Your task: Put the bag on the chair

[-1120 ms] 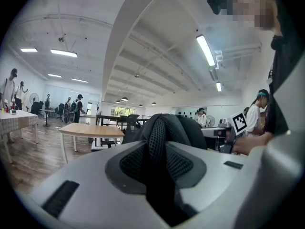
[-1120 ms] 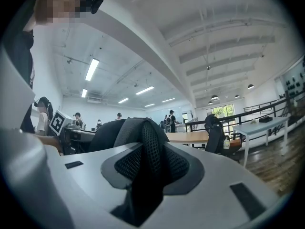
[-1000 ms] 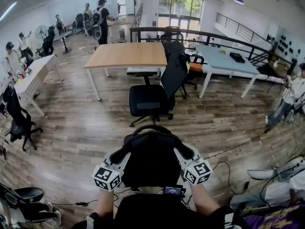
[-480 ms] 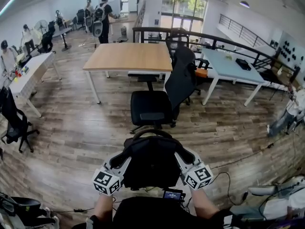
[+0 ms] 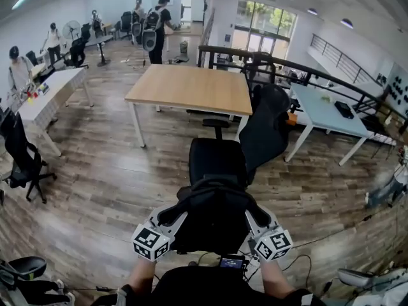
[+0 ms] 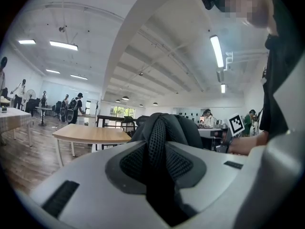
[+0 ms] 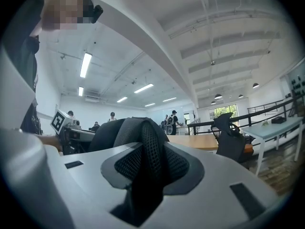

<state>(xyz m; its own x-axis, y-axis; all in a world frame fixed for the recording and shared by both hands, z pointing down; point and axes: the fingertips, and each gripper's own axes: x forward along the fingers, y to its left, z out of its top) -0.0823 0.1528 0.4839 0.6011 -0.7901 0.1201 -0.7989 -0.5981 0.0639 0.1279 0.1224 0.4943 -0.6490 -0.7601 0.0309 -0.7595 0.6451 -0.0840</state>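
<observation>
Head view: low in the centre of the frame, the bag (image 5: 213, 218) hung between the left tool (image 5: 182, 210) and the right tool (image 5: 250, 210), each carrying a square-marker cube, just short of the chair (image 5: 217, 161). Left gripper view: the jaws clamped a mesh strap (image 6: 157, 147) at centre. Right gripper view: the jaws clamped another strap (image 7: 150, 159) at centre.

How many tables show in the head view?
3: a wooden table in the middle, a white table at left, a pale table at right. More may stand among the people at the far end.
</observation>
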